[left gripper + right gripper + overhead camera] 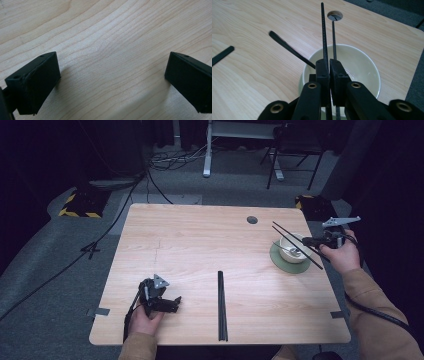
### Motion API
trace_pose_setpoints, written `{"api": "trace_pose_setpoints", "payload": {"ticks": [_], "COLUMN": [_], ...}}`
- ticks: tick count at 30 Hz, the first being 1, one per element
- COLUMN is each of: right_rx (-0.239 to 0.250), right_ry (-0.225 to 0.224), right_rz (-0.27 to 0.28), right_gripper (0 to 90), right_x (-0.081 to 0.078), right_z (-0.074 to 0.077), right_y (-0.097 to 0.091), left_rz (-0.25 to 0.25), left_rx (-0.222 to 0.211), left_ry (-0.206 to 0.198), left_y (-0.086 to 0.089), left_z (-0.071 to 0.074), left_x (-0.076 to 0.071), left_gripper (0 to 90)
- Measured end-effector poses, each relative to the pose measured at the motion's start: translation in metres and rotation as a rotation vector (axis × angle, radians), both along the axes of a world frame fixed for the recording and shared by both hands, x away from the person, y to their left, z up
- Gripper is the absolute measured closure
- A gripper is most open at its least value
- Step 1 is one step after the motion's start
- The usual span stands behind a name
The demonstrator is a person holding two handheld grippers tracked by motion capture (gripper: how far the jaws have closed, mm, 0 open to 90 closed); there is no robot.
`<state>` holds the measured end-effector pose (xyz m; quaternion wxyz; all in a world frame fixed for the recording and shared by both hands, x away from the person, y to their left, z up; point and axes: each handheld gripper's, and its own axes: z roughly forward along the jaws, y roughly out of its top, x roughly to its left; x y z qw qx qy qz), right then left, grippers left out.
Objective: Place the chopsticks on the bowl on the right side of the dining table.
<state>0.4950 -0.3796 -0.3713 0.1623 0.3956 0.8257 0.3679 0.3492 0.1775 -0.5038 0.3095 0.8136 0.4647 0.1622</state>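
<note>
Carrying chopsticks (pixel 323 32) over bowl (pixel 295 248), right frame: right gripper (pixel 329 68) clamped on them. Second pair (pixel 222 305) untouched, bottom center; left gripper (pixel 112 82) jaws apart.

The table (pixel 200 240) is being viewed from above by the high view, from the person's side, facing forward and down; the whole tabletop and the floor beyond are being taken in from a distance. In the left gripper view, bare wood (pixel 110 50) at the near left of the table is being looked at steeply and from very close. In the right gripper view, the far right of the table is being looked along from close above the bowl (pixel 362 65), toward the round hole (pixel 334 15). The bowl (pixel 295 249) and hole (pixel 252 220) are being shared with the high view.
</note>
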Motion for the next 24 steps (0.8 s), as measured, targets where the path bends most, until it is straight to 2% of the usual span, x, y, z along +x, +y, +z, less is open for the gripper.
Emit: {"api": "trace_pose_setpoints", "payload": {"ticks": [4,8,14,19,23,24], "right_rx": [0.012,0.012,0.004,-0.031,-0.029,-0.012], "right_ry": [0.007,0.013,0.025,0.041,0.056,0.066], "right_rz": [-0.036,-0.05,-0.037,-0.029,-0.028,-0.028], "right_gripper": [86.2,86.2,86.2,86.2,86.1,85.7], "right_x": [0.009,0.014,0.023,0.029,0.032,0.032], "right_z": [-0.013,-0.018,-0.031,-0.04,-0.044,-0.045], "right_y": [-0.009,-0.014,-0.017,-0.017,-0.018,-0.017], "left_rz": [0.001,0.002,0.001,0.001,0.001,0.0], "left_rx": [0.001,0.001,0.001,0.0,0.001,0.002], "left_ry": [-0.004,-0.004,-0.003,-0.003,-0.003,-0.002], "left_y": [0.0,0.0,0.0,0.0,0.0,0.0], "left_z": [0.0,0.0,0.0,0.0,0.0,0.0], "left_x": [0.0,0.0,0.0,0.0,0.0,0.0], "left_gripper": [0.3,0.3,0.2,0.3,0.3,0.3]}}
